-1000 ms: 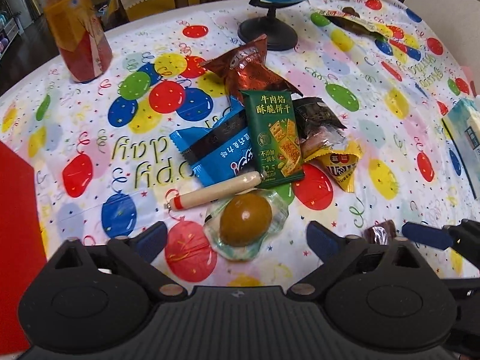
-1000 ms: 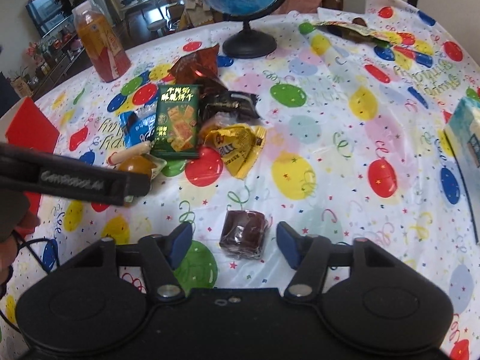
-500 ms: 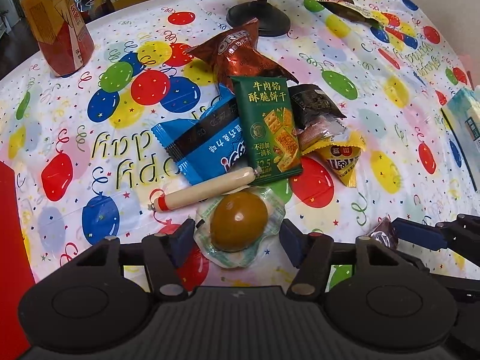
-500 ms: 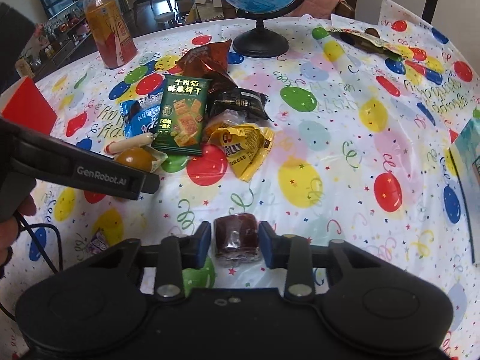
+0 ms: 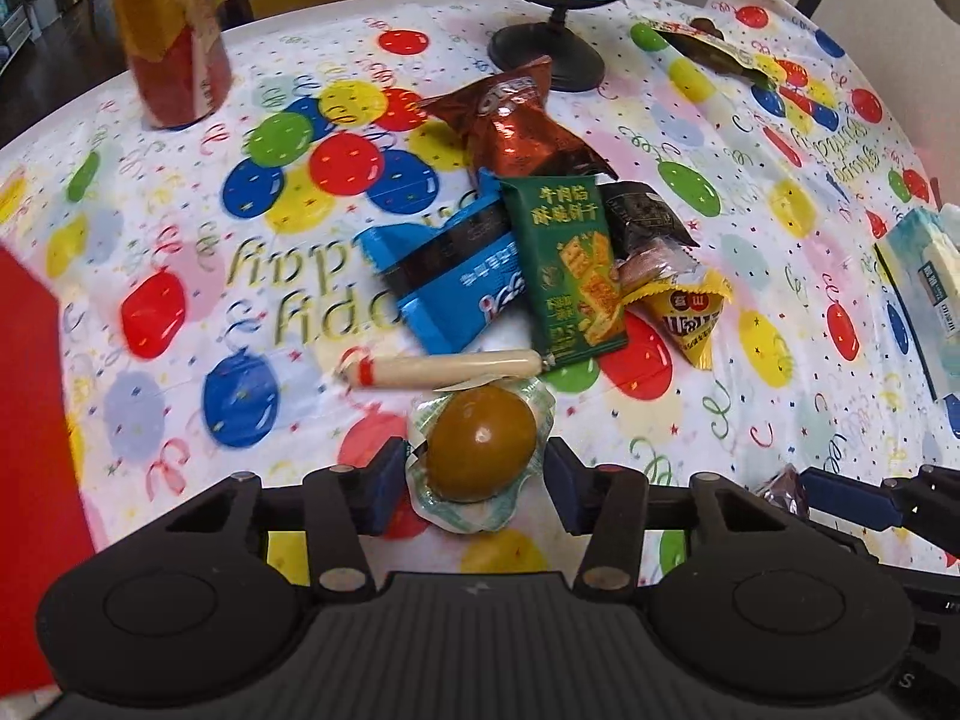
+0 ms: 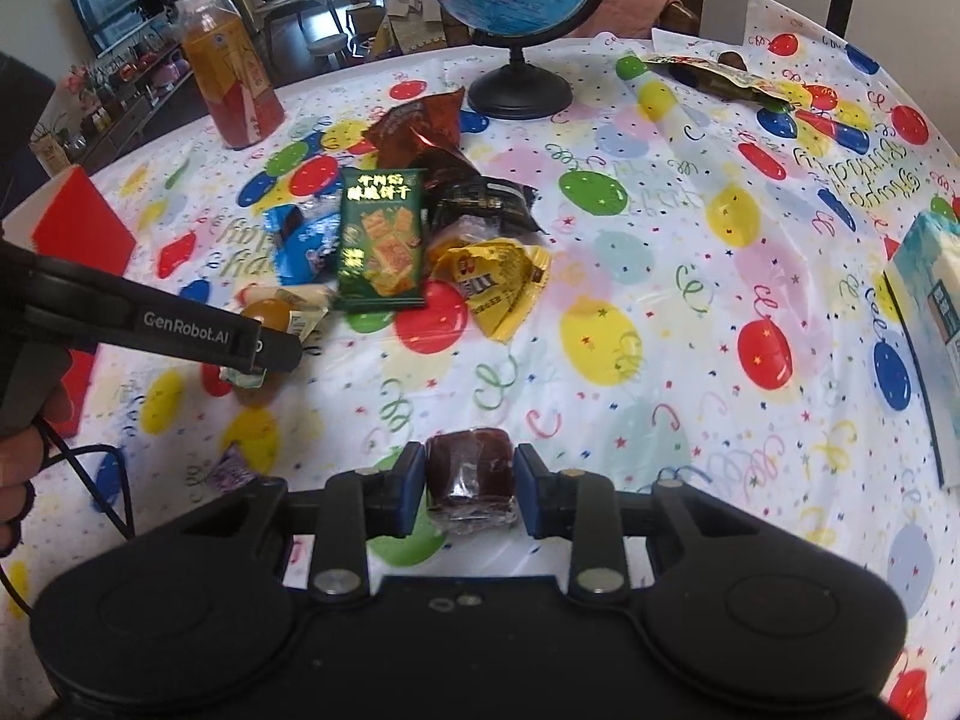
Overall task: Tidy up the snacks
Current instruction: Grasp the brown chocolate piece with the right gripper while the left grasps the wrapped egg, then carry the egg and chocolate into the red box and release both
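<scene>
A round table under a balloon-print birthday cloth (image 5: 180,276) fills the frame. Upper left stands an orange drink bottle (image 5: 174,42), top centre a globe's black base (image 5: 546,54). Mid-frame lie a brown bag (image 5: 516,126), blue packet (image 5: 456,282), green cracker pack (image 5: 570,270), yellow pouch (image 5: 690,318) and sausage stick (image 5: 444,369). A tissue box (image 5: 930,300) sits at right edge.

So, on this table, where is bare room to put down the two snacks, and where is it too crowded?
Bare cloth lies between the yellow packet and the tissue box, also between the red box and the sausage stick. Crowded: the pile around the green cracker pack, below the globe.
</scene>
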### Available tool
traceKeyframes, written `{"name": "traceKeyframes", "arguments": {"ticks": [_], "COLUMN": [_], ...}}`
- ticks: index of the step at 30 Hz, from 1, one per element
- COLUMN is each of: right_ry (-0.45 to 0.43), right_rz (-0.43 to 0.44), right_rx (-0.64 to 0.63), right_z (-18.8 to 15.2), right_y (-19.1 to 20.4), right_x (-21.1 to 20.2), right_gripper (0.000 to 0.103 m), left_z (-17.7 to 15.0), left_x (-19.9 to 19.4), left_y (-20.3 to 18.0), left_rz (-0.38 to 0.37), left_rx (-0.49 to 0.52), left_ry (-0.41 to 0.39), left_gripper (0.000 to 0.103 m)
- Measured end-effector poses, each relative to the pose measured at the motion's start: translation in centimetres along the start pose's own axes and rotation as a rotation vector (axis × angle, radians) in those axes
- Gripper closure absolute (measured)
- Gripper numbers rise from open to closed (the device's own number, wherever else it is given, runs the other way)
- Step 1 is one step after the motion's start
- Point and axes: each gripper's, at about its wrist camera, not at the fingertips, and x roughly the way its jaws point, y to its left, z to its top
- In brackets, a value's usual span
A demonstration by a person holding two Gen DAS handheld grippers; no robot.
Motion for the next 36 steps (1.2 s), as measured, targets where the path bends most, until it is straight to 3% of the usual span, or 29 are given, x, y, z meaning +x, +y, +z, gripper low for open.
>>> {"name": "traceKeyframes", "arguments": {"ticks": [15,36], "right_ry": [-0.05,-0.155], "right_rz": [0.085,0.219], "right_rx": [-0.027,-0.229], "right_z": [-0.5,2.8], "right_y": [4.5,18.4], "right_x": [-4.9,-10.0], "right_gripper": [0.073,0.073], "left_z": [-4.2,-8.2], "left_x": [-6.8,-18.5], "left_y": [3.7,14.1], "left_rz": [0.026,0.075], "left_rx": [-0.108,-0.281], "left_ry": [-0.024,-0.157], "left_gripper": [0.054,0.054]}}
